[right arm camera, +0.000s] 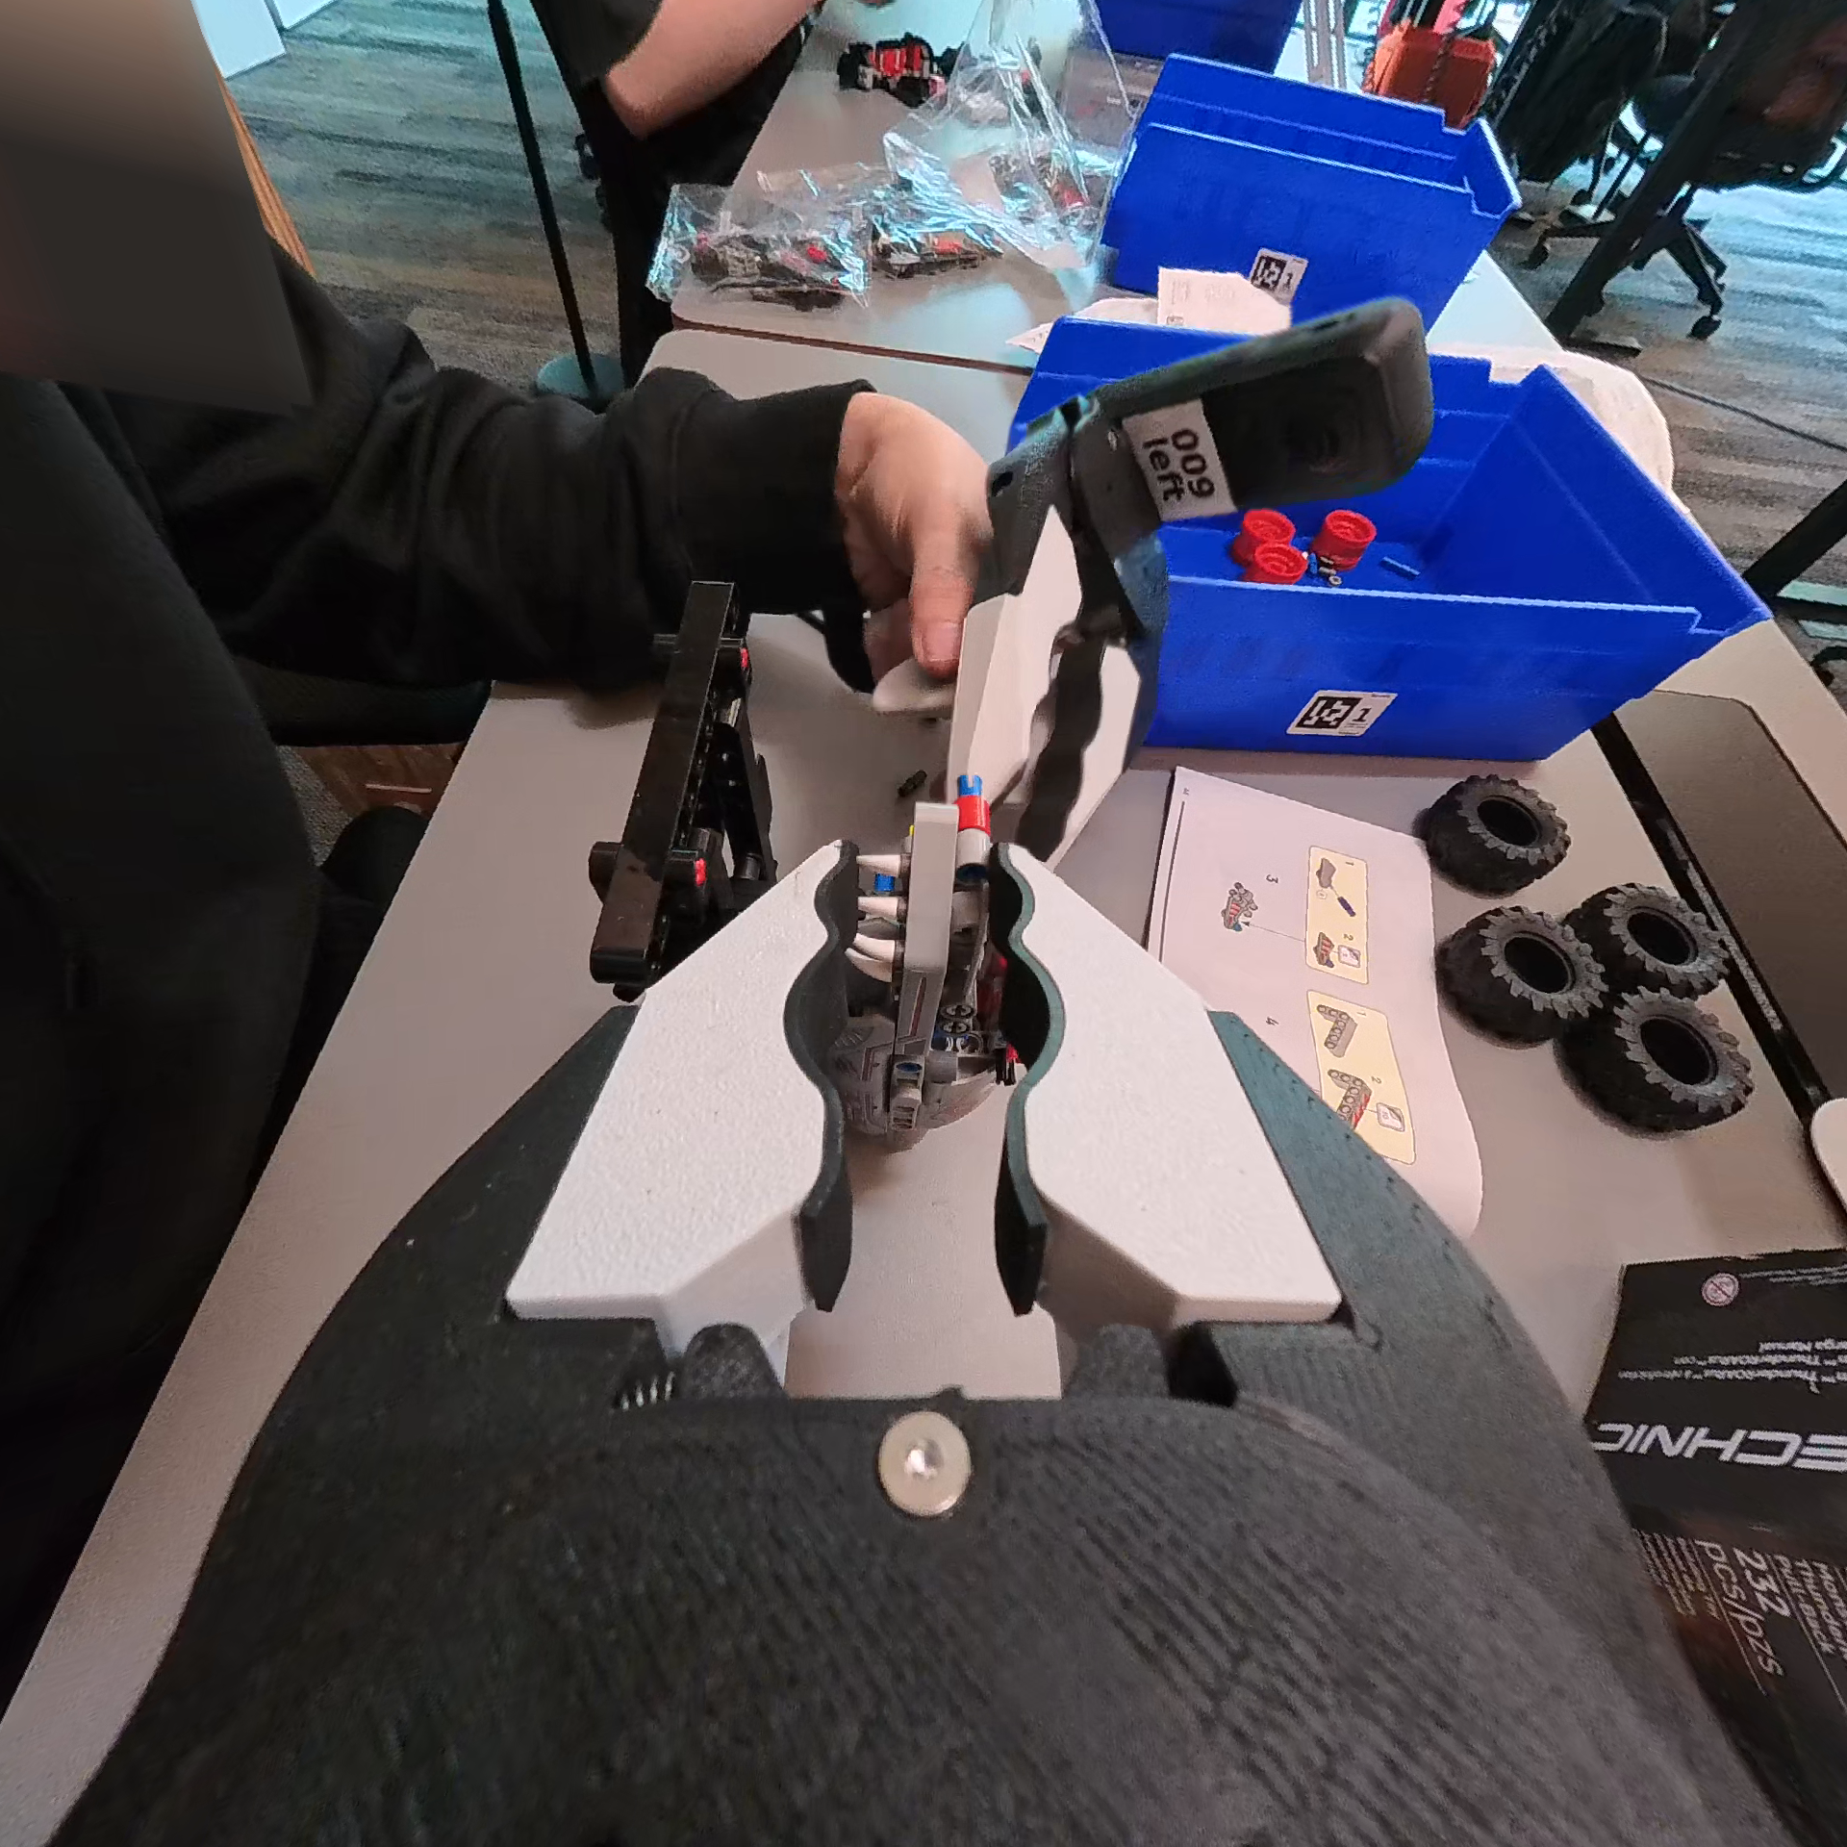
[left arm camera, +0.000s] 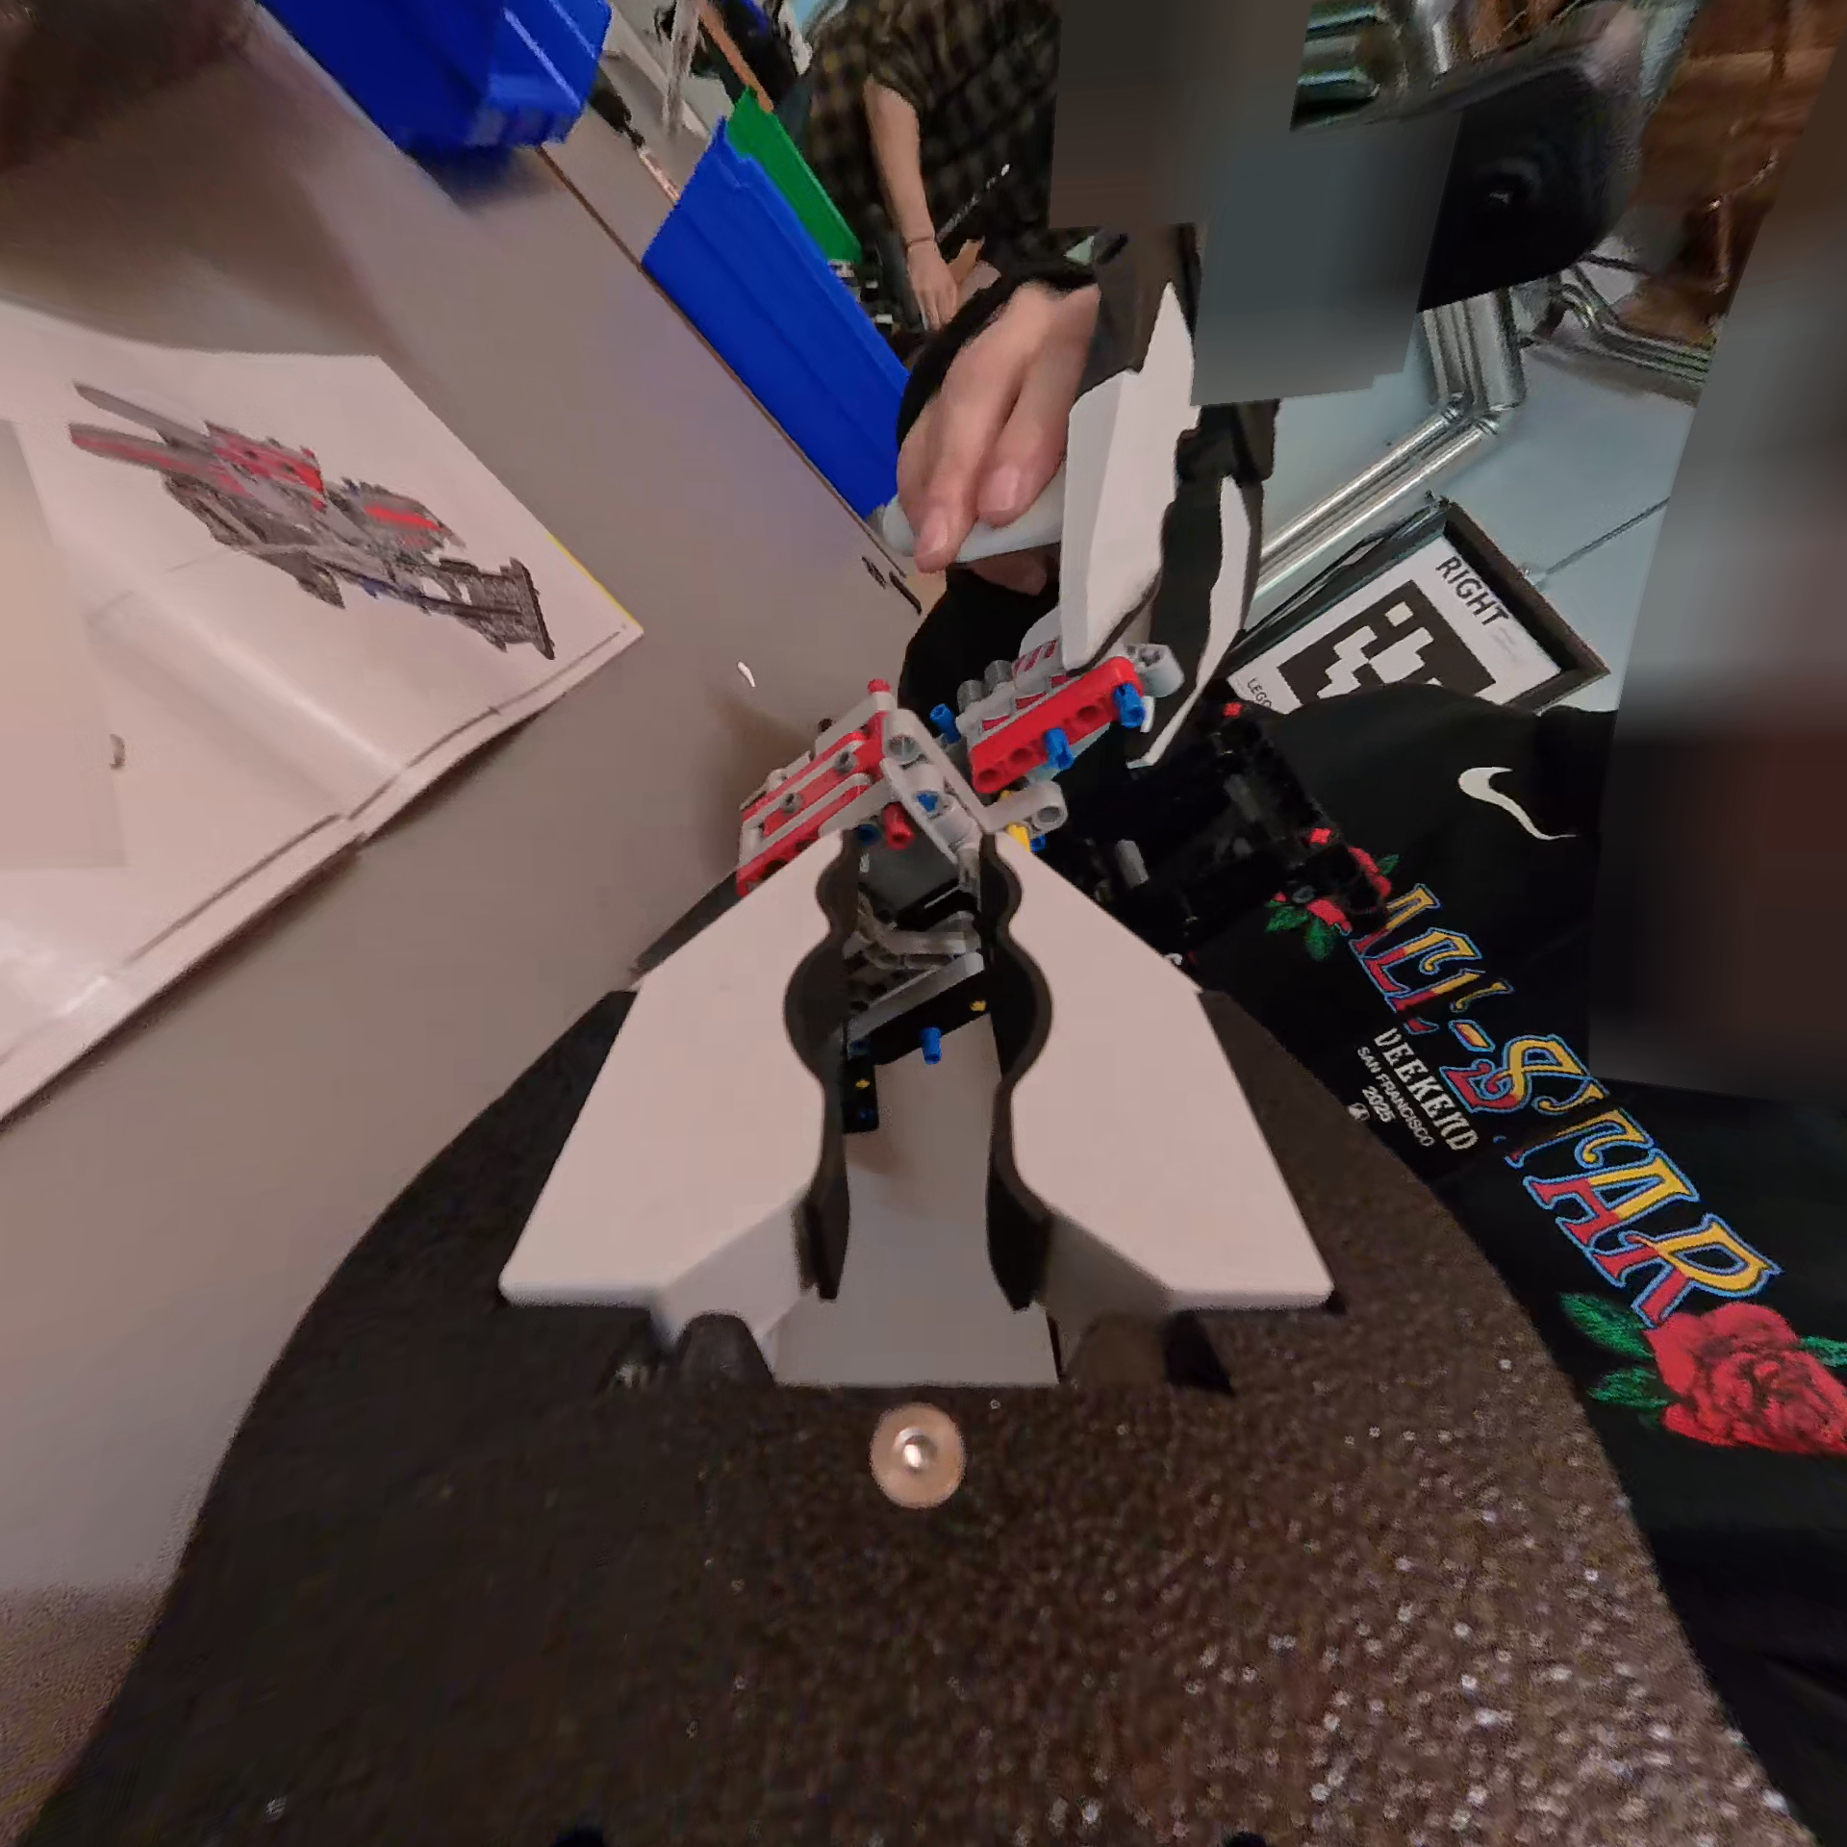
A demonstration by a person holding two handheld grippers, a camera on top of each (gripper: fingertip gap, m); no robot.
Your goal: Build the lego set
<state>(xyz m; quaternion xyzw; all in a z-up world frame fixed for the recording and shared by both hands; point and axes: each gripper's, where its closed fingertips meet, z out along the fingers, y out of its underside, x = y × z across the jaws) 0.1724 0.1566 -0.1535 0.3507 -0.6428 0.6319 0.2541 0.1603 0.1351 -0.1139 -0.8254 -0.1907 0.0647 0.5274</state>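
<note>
The left hand-held gripper [left arm camera: 915,860] was pressed onto a red and grey lego subassembly [left arm camera: 850,790], which was held between its two pads above the bench [left arm camera: 560,500]. The right hand-held gripper [right arm camera: 915,870] was likewise pinched on a second grey and red lego subassembly [right arm camera: 934,959], with a grey beam and a red and blue pin projecting beyond the fingertips. In the left wrist view the two subassemblies were seen touching, the second one [left arm camera: 1059,720] being gripped from above by the right hand-held gripper [left arm camera: 1129,640]. In the right wrist view the left hand-held gripper [right arm camera: 1039,760] was seen just beyond the beam, with a person's hand [right arm camera: 910,530] on its handle.

A black lego frame [right arm camera: 690,790] stood tilted just left of the right hand-held gripper. An open instruction sheet [right arm camera: 1299,959] lay on the bench to the right, and four black tyres [right arm camera: 1589,959] were grouped beside it. A blue bin [right arm camera: 1449,620] stood behind the sheet, with red wheel hubs [right arm camera: 1299,545] inside it. A black box [right arm camera: 1739,1479] lay at the near right edge. In the left wrist view an open booklet [left arm camera: 300,560] showing the finished model lay on the bench at the left.
</note>
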